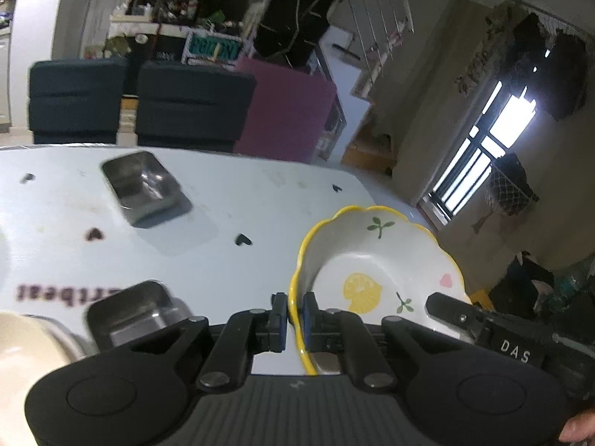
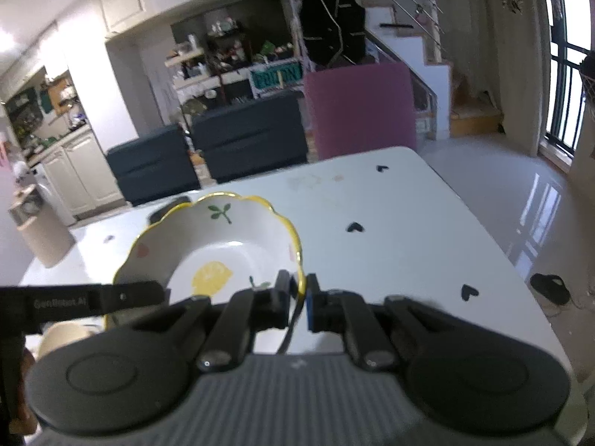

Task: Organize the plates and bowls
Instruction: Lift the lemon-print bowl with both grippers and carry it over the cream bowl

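Gripping opposite rims of the lemon-print bowl [image 1: 375, 278] — left gripper [image 1: 294, 314] and right gripper [image 2: 305, 303] jaws clenched, apparently clear above the counter [image 2: 390, 245].

bowl [image 1: 375, 278] held off the table [image 1: 260, 200], between the two grippers: left gripper [image 1: 295, 314] clamped on its left rim, right gripper [image 2: 302, 299] clamped on its right rim. in the left wrist view, one metal tray [image 1: 145, 187] lies on the table ahead and to the left of the bowl; a second metal tray [image 1: 135, 310] sits nearer, just left of the left gripper, with a cup [image 1: 29, 345] at the far left edge beside it. behind the table stand two chairs [image 1: 137, 102] side by side, a panel [image 1: 288, 111] to their right, shelves [image 1: 167, 18] behind them. stairs [image 2: 427, 59] rise to the right of the shelves.
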{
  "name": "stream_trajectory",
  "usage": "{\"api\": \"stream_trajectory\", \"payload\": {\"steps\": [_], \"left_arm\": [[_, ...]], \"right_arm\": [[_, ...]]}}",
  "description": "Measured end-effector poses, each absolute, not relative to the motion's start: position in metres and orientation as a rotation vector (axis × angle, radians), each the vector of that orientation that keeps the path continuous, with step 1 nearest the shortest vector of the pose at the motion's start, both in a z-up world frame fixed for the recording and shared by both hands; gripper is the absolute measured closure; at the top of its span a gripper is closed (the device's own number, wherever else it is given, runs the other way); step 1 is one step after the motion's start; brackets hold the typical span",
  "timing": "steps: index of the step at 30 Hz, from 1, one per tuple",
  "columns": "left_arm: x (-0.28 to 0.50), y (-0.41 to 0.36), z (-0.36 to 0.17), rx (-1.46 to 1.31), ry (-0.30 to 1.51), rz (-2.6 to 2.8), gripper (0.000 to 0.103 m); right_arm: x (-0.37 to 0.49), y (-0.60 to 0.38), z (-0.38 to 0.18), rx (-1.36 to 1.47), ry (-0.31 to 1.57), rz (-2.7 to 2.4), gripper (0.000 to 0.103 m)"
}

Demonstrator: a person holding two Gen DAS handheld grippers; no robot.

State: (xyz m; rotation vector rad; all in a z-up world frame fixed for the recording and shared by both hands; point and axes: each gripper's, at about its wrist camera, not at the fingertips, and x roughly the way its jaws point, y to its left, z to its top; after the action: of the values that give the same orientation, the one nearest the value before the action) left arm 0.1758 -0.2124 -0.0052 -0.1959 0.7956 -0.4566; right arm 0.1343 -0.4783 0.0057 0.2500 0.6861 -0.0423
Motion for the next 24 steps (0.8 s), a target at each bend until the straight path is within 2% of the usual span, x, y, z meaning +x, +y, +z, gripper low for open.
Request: {"api": "stream_trajectory", "payload": {"steps": [15, 24], "left_arm": [[0.098, -0.1, 0.06, -0.212, 0.719, -0.259, 0.095], [0.091, -0.003, 0.06, -0.254, 0.697, -0.172, 0.095]], "right_arm": [[0.104, -0.389, 0.055, 0.261, 0.625, 0.14, 0.094], [0.131, -0.31, 0.064, 0.215, 0.655, 0.26, 0.093]]}}
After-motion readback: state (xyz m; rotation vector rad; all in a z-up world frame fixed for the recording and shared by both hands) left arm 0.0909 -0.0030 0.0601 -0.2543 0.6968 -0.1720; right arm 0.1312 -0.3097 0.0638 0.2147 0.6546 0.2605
